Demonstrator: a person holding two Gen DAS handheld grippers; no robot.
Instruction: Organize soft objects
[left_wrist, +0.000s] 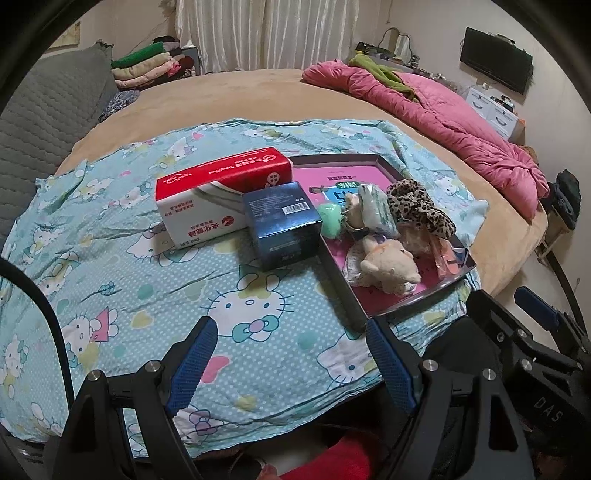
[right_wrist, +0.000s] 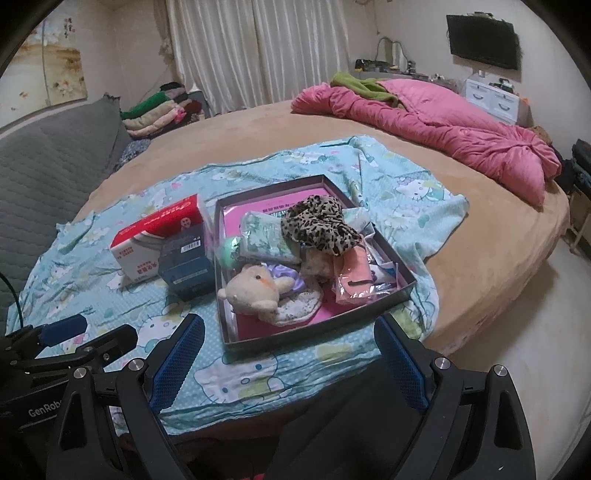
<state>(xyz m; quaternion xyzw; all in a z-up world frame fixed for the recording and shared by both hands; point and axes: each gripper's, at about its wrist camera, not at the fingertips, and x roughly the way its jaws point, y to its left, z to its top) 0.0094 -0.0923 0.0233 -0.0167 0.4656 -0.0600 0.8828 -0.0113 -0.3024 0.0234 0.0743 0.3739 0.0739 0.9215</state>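
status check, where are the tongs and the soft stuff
Left tongs and right tongs open, empty, short of the tray. Plush toy and leopard cloth in it. Nothing blocking.

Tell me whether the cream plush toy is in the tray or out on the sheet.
In. The cream plush toy lies inside the tray's walls, beside the leopard-print cloth.
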